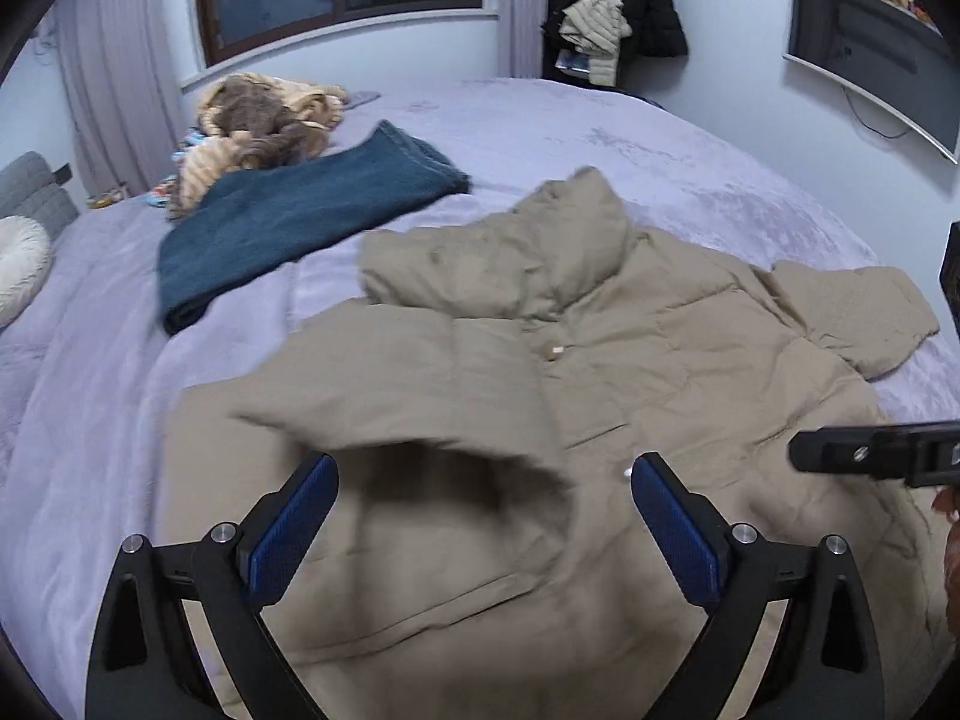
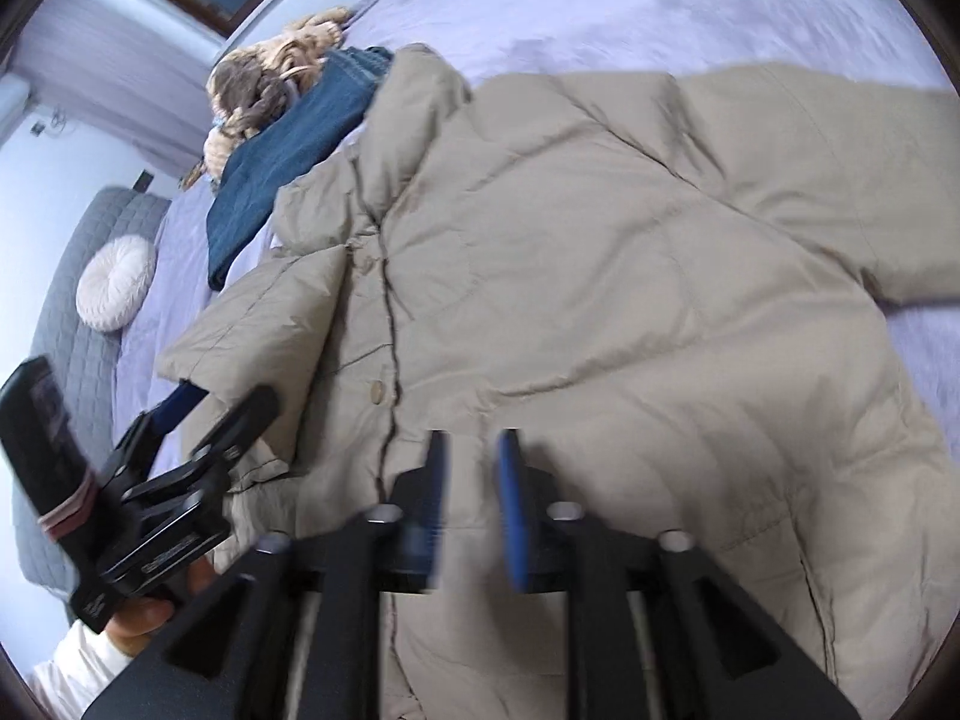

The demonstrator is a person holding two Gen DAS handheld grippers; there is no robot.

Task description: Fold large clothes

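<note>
Beige puffer jacket (image 1: 600, 360) lies spread on lavender bed (image 1: 600, 138), near edge. Padded, soft, light, prob. slippery shell; springs back when folded. Grip at cuff or hem, pinching thick. Left tongs (image 1: 480, 510) wide, empty; right tongs (image 2: 471, 504) part-open, empty.

Beige jacket's (image 2: 600, 240) hem and right sleeve end beyond the frame.

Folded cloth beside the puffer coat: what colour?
Dark teal-blue folded cloth; it shows best in the left wrist view.

Black two-finger grippers (image 1: 483, 480) with blue ribbed pads (image 1: 288, 534) and silver screws (image 1: 223, 534); white sleeve (image 2: 78, 669) at the wrist
</note>
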